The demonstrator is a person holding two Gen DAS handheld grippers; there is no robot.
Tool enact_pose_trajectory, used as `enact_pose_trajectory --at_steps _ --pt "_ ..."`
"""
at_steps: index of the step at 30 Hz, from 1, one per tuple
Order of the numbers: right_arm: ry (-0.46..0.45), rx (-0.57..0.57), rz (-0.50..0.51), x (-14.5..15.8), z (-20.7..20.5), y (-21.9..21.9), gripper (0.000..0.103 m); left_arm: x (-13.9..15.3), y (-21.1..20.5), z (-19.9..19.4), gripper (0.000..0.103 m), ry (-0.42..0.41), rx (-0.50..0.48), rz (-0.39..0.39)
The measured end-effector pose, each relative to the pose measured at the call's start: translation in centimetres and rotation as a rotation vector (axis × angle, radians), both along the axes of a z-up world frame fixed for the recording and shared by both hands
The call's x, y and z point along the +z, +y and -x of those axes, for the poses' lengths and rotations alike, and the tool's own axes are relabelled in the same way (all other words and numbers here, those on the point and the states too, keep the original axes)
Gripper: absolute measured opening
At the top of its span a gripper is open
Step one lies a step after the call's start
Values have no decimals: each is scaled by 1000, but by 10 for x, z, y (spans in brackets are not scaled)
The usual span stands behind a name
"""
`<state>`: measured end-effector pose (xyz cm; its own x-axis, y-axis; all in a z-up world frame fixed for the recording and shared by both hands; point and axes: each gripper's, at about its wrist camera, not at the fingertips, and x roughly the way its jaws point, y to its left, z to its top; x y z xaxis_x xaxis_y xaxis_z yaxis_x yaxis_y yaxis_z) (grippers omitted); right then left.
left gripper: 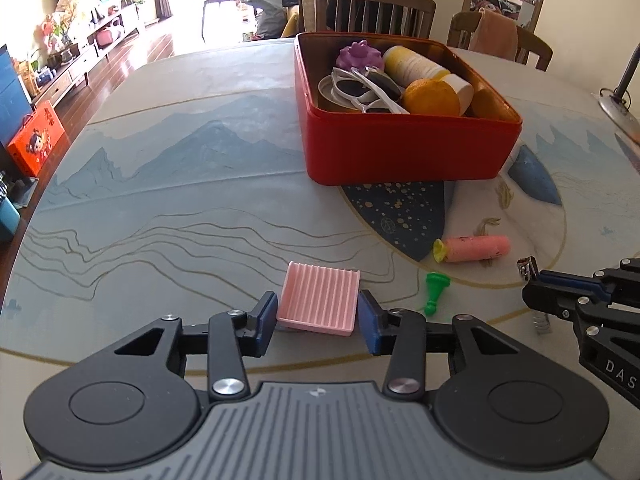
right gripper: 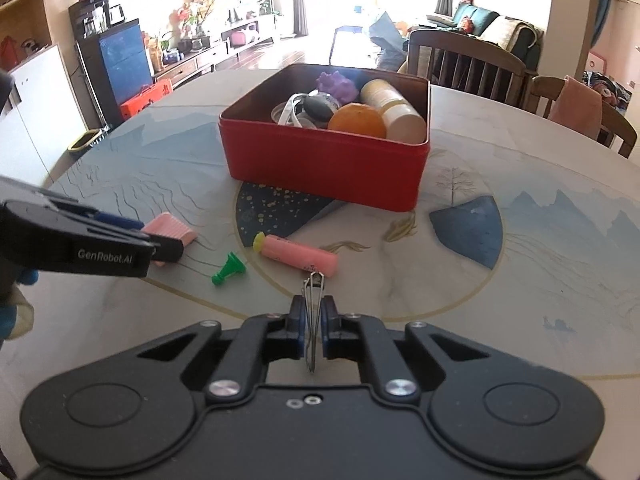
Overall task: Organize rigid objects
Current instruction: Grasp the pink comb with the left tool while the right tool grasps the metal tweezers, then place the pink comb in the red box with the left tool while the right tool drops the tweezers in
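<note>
Two items are in the grippers' reach right now. Pink ridged soap dish [left gripper: 319,299] sits on the table [left gripper: 180,208] between the left gripper [left gripper: 318,314] fingers, w/ blue pads just beside its two sides; whether they actually touch it can't be told from the left wrist view. From the right wrist view that gripper comes in from the left edge, fingers around the dish's near end, dish resting on the tabletop.

Right gripper [right gripper: 313,322] is pinched tight on a metal nail clipper [right gripper: 314,312], held edge-on btwn the pads, its front end sticking out past the fingertips. In the left view the clipper tip pokes up above the right gripper's fingers.

Loose on the table, near both grippers: pink cylinder w/ yellow end [right gripper: 298,257] lying on its side, just ahead of the clipper tip, and a small green chess-pawn-like piece [right gripper: 229,268] tipped over, between the dish and the cylinder.

Farther back, red tin box [right gripper: 324,168], open top, stands on the table's patterned cover. Inside: orange [right gripper: 357,119], white-and-yellow bottle [right gripper: 390,110] lying down, purple flower-shaped toy [left gripper: 361,55], white-framed sunglasses [left gripper: 366,92]. A second orange-coloured shape shows at the box's right inner corner in the left view; can't tell what it is.

Wooden chairs [left gripper: 374,8] stand behind the table.
</note>
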<state>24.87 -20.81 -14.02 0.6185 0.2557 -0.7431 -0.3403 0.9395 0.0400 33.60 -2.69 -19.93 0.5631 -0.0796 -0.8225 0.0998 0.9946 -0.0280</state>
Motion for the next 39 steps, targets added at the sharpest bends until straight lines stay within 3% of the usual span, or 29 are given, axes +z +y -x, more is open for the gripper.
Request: enact_pose_trajectory --at_steps 22,39 --pt "-136 -29 -53 66 7 -4 3 66 8 21 42 -101 28 103" --pt "-201 -19 -93 102 -60 -14 3 113 -13 -35 42 -190 12 84"
